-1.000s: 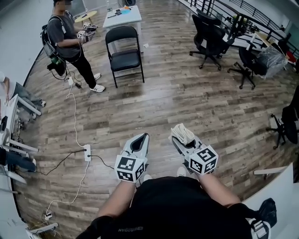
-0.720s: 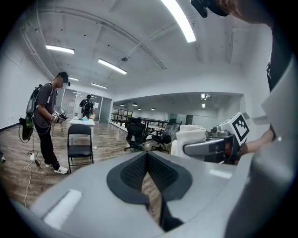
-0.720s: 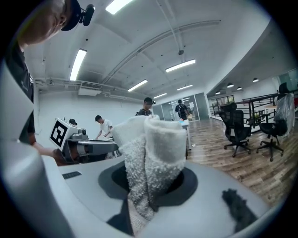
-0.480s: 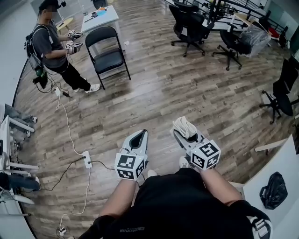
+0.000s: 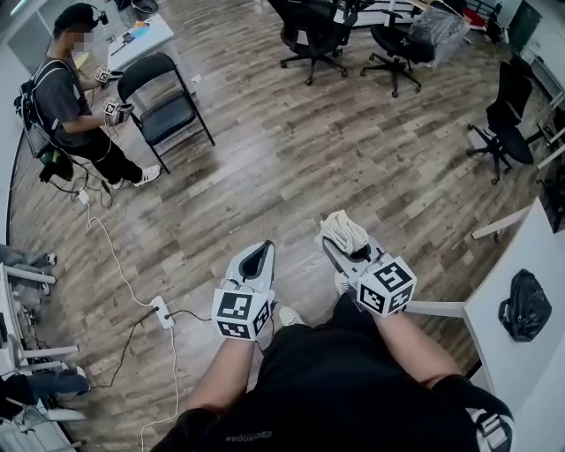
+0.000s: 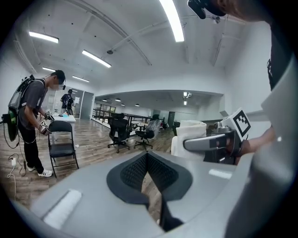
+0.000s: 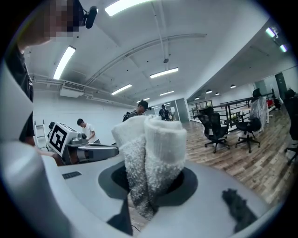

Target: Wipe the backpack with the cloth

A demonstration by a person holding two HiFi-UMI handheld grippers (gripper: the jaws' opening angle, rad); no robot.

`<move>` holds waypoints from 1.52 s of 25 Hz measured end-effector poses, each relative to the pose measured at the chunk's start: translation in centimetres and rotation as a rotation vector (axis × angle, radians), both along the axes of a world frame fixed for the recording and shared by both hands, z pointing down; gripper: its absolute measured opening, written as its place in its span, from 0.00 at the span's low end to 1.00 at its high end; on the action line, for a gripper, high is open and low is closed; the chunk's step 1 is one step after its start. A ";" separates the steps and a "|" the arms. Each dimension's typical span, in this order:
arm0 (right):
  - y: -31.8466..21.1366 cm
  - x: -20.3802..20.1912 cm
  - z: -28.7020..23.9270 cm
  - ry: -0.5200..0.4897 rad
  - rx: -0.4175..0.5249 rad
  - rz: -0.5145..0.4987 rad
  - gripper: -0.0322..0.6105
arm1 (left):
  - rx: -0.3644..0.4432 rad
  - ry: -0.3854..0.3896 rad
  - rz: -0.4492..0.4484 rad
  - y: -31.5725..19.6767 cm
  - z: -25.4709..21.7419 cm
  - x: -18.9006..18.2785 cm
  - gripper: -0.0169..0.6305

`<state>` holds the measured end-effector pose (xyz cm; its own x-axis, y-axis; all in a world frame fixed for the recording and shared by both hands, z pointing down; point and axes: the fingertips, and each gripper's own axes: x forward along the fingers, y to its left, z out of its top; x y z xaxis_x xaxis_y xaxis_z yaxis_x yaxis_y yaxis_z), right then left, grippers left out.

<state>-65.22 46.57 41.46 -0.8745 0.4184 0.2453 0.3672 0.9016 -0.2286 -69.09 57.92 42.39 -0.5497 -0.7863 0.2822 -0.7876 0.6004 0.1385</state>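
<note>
We are holding both grippers near our waist. The right gripper (image 5: 338, 250) is clamping a folded white terry cloth (image 5: 344, 231); the left gripper (image 5: 255, 257) jaws are touching, empty.

Folding chair (image 5: 168, 110) beside a standing person (image 5: 66, 106), office chairs (image 5: 311, 26) beyond, power strip (image 5: 161, 312) on floor (image 5: 291, 177).

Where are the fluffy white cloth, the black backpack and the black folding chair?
Fluffy white cloth (image 7: 150, 155): right gripper view, its folded middle.
Black backpack (image 5: 524, 305): head view, its crumpled middle.
Black folding chair (image 5: 171, 114): head view, its seat.
</note>
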 end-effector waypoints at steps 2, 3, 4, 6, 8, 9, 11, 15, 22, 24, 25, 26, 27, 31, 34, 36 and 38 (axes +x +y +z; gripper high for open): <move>-0.4 0.9 0.3 0.007 -0.004 0.024 0.22 | -0.002 0.005 0.022 -0.5 0.3 0.6 0.03; -0.7 1.3 0.4 0.011 -0.005 0.035 0.22 | -0.002 0.007 0.031 -0.8 0.3 0.8 0.03; -0.9 1.7 0.4 0.013 -0.005 0.045 0.22 | -0.002 0.008 0.040 -1.0 0.3 1.0 0.04; -1.3 2.4 0.4 0.013 -0.001 0.059 0.22 | -0.001 0.006 0.054 -1.4 0.3 1.5 0.03; -2.1 3.1 0.5 0.014 0.003 0.071 0.22 | 0.000 0.004 0.065 -2.0 0.4 2.1 0.04; -2.5 3.5 0.6 0.016 0.003 0.077 0.22 | 0.000 0.005 0.068 -2.4 0.5 2.4 0.03; -3.5 4.4 0.7 0.018 0.004 0.087 0.22 | 0.000 0.008 0.074 -3.2 0.7 3.1 0.03; -5.2 6.1 0.2 0.005 0.009 0.097 0.22 | 0.001 0.000 0.087 -5.1 0.5 4.6 0.04; -9.0 11.4 0.0 0.002 0.009 0.112 0.22 | 0.014 0.000 0.103 -9.8 0.3 9.2 0.04; -10.4 13.3 0.2 0.004 0.004 0.121 0.22 | 0.013 0.001 0.119 -11.5 0.4 11.1 0.03; -11.0 14.4 0.3 0.006 0.002 0.125 0.22 | 0.012 0.002 0.128 -12.4 0.5 12.0 0.03; -11.6 15.4 0.5 0.010 0.000 0.129 0.22 | 0.012 0.003 0.136 -13.2 0.5 13.0 0.03; -12.2 16.4 0.7 0.014 -0.001 0.132 0.22 | 0.013 0.005 0.144 -14.0 0.6 14.0 0.04; -14.3 20.5 1.3 0.023 -0.005 0.152 0.22 | 0.017 0.007 0.174 -16.8 0.9 17.9 0.04; -15.9 23.3 1.5 0.023 -0.005 0.174 0.22 | 0.017 0.013 0.191 -18.4 1.1 20.5 0.04; -17.1 25.1 1.4 0.020 -0.004 0.193 0.22 | 0.016 0.014 0.204 -19.4 1.2 22.2 0.03; -18.2 26.6 1.4 0.014 -0.004 0.216 0.22 | 0.013 0.015 0.223 -20.4 1.4 23.7 0.03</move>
